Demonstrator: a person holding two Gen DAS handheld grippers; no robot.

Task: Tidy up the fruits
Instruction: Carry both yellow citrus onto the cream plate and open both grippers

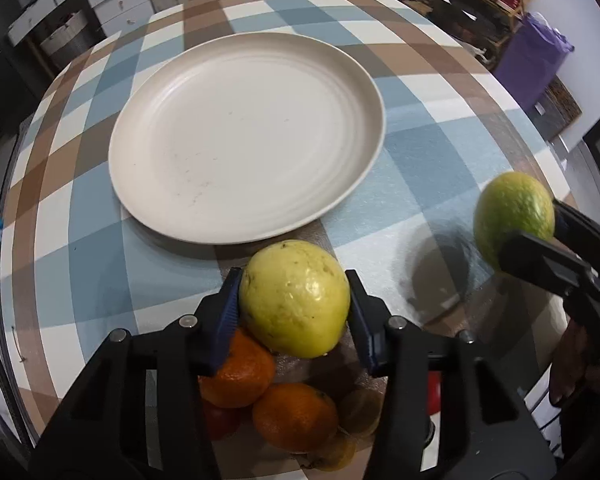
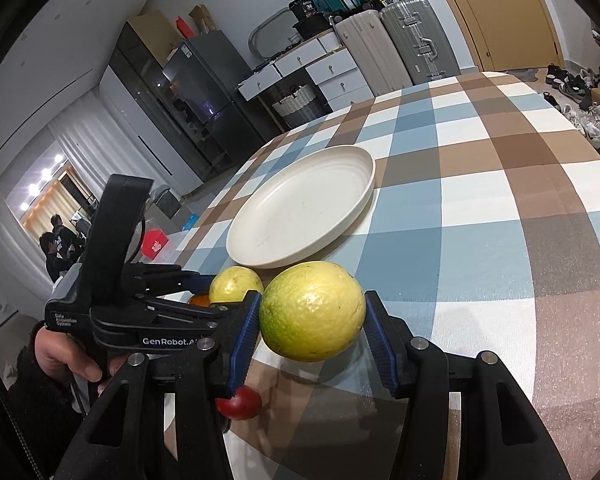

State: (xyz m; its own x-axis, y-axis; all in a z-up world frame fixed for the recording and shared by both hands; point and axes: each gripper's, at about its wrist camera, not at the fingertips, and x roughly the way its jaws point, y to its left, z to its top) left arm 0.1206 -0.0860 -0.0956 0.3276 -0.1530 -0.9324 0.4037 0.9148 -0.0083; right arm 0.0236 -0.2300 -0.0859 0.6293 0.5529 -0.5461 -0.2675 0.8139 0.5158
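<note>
My left gripper [image 1: 293, 300] is shut on a yellow guava [image 1: 295, 298] and holds it above a pile of fruit, just short of the empty white plate [image 1: 243, 136]. Two oranges [image 1: 293, 416] and a red fruit [image 1: 219, 418] lie under it. My right gripper [image 2: 312, 316] is shut on a green-yellow guava [image 2: 312, 310], held above the table to the right of the plate [image 2: 300, 208]. That guava also shows at the right of the left wrist view [image 1: 514, 216]. The left gripper and its guava [image 2: 235, 284] show in the right wrist view.
The table wears a blue, brown and white checked cloth [image 1: 420, 152]. A red fruit [image 2: 239, 402] lies on it below my right gripper. Small yellowish fruits [image 1: 360, 410] lie by the oranges. Drawers, suitcases and a fridge stand beyond the table.
</note>
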